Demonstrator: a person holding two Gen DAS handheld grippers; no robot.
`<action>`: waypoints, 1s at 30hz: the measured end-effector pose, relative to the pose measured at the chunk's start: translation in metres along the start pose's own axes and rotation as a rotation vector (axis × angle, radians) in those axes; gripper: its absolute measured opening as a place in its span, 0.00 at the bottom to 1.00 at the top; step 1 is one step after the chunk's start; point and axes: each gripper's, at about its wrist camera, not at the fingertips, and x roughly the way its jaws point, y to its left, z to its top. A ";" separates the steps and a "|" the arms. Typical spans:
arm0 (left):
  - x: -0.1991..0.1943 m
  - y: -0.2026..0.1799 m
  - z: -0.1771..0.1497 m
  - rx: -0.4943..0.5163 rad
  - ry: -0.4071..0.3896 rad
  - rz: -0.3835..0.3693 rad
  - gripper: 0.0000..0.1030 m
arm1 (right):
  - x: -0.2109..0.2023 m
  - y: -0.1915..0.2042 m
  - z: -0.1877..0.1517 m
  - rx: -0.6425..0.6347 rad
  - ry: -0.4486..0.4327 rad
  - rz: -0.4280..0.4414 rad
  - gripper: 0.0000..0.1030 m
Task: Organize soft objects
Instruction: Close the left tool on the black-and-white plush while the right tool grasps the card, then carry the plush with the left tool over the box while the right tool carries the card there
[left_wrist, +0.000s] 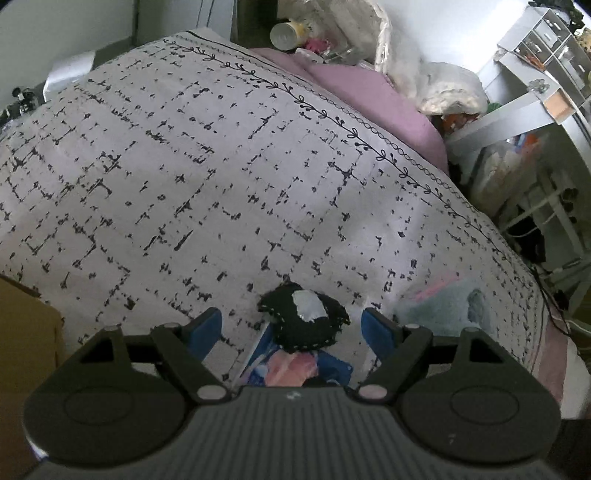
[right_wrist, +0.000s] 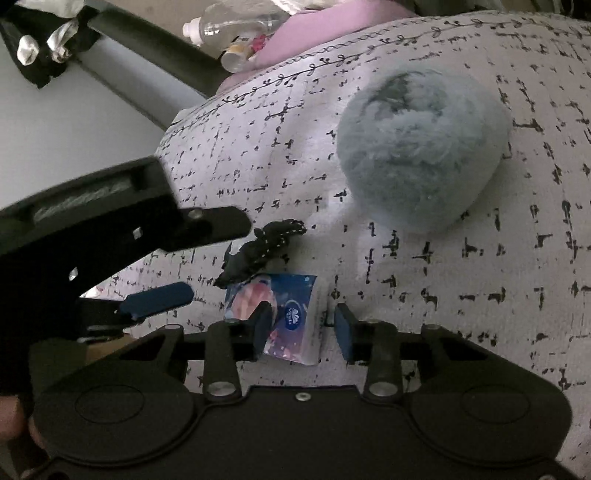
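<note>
A small black stitched fabric piece (left_wrist: 304, 322) with a white patch lies on the patterned bedspread (left_wrist: 184, 166), resting on a blue-pink tissue pack (left_wrist: 295, 369). My left gripper (left_wrist: 291, 328) is open, its blue pads on either side of the black piece. In the right wrist view the tissue pack (right_wrist: 291, 314) lies between the blue pads of my right gripper (right_wrist: 304, 326), which is open around it. The black piece (right_wrist: 258, 254) sits just beyond the pack. A fluffy pale-blue plush ball (right_wrist: 421, 147) lies farther off; it also shows blurred in the left wrist view (left_wrist: 439, 306). The left gripper (right_wrist: 159, 299) shows at left.
A lilac pillow (left_wrist: 369, 92) and plastic bags (left_wrist: 443, 88) lie at the head of the bed. A cup (left_wrist: 286, 35) and bottles (right_wrist: 236, 22) stand beyond. White shelving (left_wrist: 535, 74) is to the right. A cardboard box (left_wrist: 26, 325) is at the left.
</note>
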 end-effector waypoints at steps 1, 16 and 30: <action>0.001 -0.002 0.000 0.007 -0.004 -0.001 0.79 | 0.000 -0.001 0.000 -0.002 0.000 0.002 0.31; 0.029 0.001 0.003 -0.047 0.047 0.007 0.31 | -0.003 -0.011 0.000 0.069 -0.014 0.047 0.20; -0.020 0.008 -0.002 -0.050 -0.036 -0.008 0.22 | -0.028 -0.011 -0.003 0.070 -0.074 0.050 0.16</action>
